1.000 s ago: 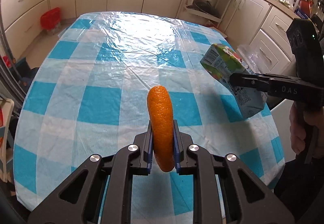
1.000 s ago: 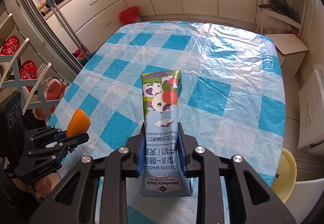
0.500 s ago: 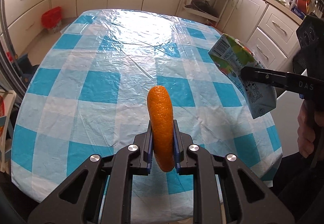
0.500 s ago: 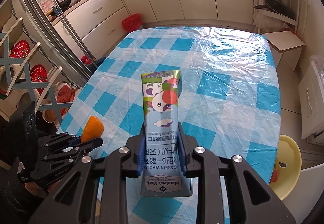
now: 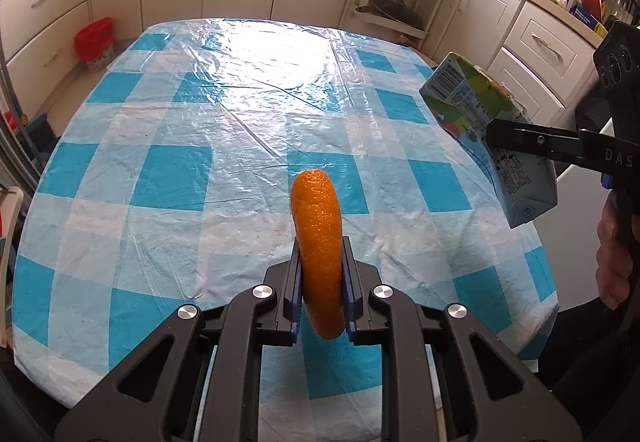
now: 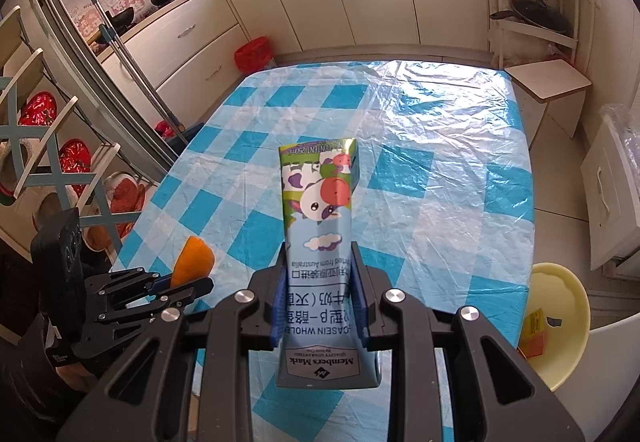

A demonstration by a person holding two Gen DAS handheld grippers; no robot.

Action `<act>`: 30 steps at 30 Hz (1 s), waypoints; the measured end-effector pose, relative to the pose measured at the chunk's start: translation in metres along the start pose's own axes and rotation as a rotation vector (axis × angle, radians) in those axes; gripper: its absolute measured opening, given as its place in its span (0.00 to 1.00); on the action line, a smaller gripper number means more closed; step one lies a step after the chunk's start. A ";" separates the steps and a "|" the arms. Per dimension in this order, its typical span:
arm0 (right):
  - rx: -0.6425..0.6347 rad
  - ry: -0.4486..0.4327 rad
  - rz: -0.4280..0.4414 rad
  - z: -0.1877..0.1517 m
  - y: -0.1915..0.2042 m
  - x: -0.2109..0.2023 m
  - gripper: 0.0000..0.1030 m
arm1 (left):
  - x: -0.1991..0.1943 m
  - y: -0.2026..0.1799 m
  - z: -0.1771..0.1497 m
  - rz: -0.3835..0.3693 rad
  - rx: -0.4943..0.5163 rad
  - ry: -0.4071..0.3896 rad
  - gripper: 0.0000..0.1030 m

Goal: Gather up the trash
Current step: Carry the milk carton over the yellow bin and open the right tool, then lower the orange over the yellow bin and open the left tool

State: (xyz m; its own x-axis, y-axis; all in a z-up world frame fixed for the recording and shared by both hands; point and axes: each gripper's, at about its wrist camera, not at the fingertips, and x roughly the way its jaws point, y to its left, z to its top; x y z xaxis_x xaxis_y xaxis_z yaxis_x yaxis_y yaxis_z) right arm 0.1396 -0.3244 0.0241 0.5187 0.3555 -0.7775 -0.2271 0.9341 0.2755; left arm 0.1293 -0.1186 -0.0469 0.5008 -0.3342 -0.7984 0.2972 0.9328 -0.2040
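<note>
the left gripper (image 5: 322, 292) is pinching a curved piece of orange peel (image 5: 319, 250) above the blue-checked, plastic-covered table (image 5: 168, 170), while the right gripper (image 6: 318, 302) is clamping a blue-green milk carton (image 6: 318, 226); both are lifted clear, probably for carrying to a bin.

Left tongs (image 5: 321, 294) fill the lower middle of their frame — matte black plastic linkage arms with triangular cut-outs, four round silver screws, blue pads lining the inner fingers. Right tongs (image 6: 319, 294) match; at the other view's right edge they (image 5: 520, 138) bear pale letters "DAS" — a bare hand (image 5: 612, 262) beneath.
</note>
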 end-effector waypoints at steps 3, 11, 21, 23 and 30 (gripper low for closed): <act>0.020 -0.015 -0.012 -0.001 -0.009 -0.008 0.27 | 0.001 -0.007 0.003 -0.012 0.014 -0.004 0.15; 0.128 -0.081 -0.071 -0.012 -0.057 -0.040 0.27 | 0.003 -0.034 0.010 -0.065 0.047 -0.008 0.15; 0.313 -0.102 -0.212 -0.037 -0.133 -0.059 0.27 | 0.017 -0.102 0.022 -0.156 0.115 0.003 0.15; 0.330 -0.076 -0.268 -0.041 -0.144 -0.052 0.27 | 0.021 -0.117 0.025 -0.172 0.131 0.006 0.15; 0.459 -0.062 -0.346 -0.042 -0.181 -0.046 0.42 | 0.032 -0.168 0.034 -0.208 0.192 0.006 0.15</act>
State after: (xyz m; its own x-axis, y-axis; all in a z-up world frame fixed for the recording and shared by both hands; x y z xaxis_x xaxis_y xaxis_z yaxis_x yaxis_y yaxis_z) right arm 0.1225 -0.5112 -0.0134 0.5499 0.0151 -0.8351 0.3378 0.9104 0.2388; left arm 0.1229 -0.2905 -0.0194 0.4079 -0.5148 -0.7540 0.5419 0.8012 -0.2538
